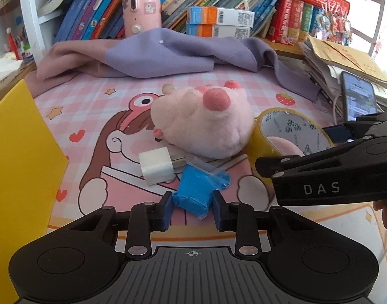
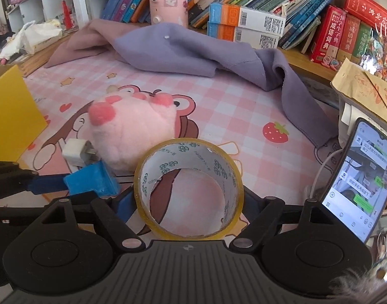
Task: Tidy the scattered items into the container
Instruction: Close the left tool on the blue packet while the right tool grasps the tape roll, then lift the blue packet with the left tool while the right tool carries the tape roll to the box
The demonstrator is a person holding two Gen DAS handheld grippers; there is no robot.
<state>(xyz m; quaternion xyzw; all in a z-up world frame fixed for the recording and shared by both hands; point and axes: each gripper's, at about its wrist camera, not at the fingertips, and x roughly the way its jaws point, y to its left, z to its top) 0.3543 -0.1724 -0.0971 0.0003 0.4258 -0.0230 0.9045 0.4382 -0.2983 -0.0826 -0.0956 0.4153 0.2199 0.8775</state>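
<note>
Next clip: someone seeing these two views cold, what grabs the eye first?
Probably the pink plush toy lying mid-desk on the pink checked cartoon mat, with a white charger plug beside it. In front, the left gripper is shut on a blue wrapped packet, while the right gripper straddles a yellow tape roll. A yellow container stands at the left edge.

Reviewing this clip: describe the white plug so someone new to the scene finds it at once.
Start at the pink plush toy in the middle of the pink checked cartoon mat. At the toy's front edge lies the white plug, a small cube beside the blue packet. It is the only hard-edged, all-white item in that cluster.
</note>
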